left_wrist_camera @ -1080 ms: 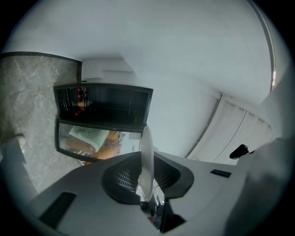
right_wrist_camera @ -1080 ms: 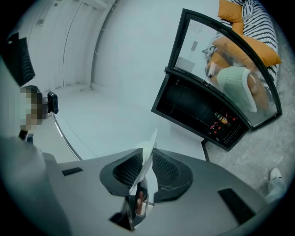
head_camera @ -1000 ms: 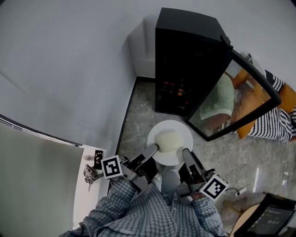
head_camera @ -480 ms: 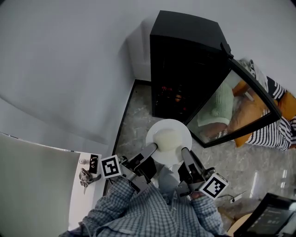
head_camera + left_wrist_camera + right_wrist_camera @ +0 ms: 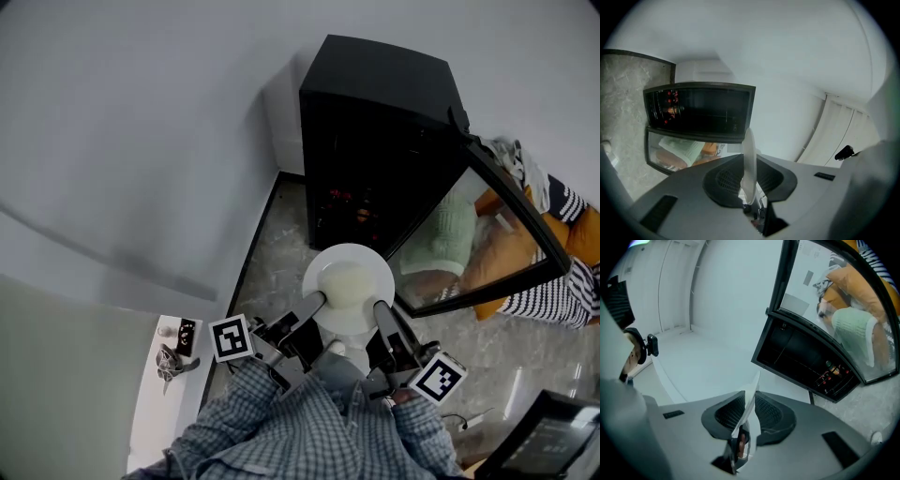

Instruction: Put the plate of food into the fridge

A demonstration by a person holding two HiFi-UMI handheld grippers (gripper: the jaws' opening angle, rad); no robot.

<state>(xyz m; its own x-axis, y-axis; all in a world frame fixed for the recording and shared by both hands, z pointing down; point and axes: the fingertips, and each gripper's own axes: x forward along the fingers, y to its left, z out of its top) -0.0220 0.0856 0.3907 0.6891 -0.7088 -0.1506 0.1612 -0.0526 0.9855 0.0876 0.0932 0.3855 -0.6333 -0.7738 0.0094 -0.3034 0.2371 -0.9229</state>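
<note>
L claw & R claw each clamped on plate rim, opp. sides; plate w/ pale food held over floor, just before open fridge.

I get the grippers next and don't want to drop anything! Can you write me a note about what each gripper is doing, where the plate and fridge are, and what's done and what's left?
Left gripper: shut on the plate's near-left rim.
Right gripper: shut on the near-right rim.
Plate: held in the air between both, with pale food on it, just in front of the black fridge.
Fridge door: swung open to the right.
Done: plate lifted, door open.
Left: move the plate forward into the fridge, set it on a shelf, let go with both grippers.
</note>
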